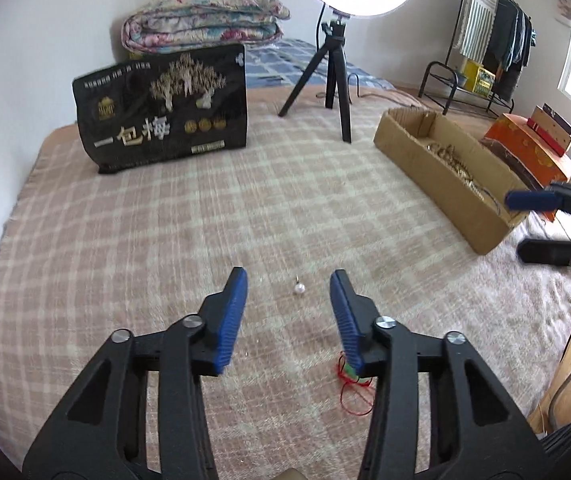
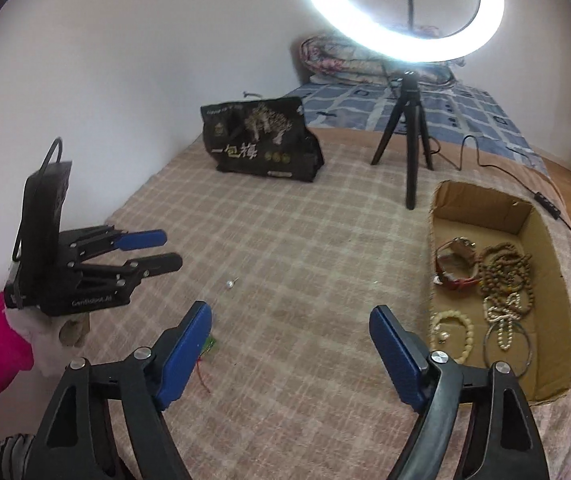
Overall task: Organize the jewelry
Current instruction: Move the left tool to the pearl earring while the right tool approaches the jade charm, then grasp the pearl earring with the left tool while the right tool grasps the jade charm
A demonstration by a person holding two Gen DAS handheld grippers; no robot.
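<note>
From the left wrist, the left gripper stands unclenched around a loose pearl earring with a red string charm nearby, while from the right wrist the empty, spread right gripper hovers beside the cardboard box already holding bracelets and bead strands, so two pieces seem left.

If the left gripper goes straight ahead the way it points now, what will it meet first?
Most likely the small white pearl earring on the checked pink blanket: it lies just ahead of the open left gripper, between the fingertips' lines. Depth is uncertain.
</note>
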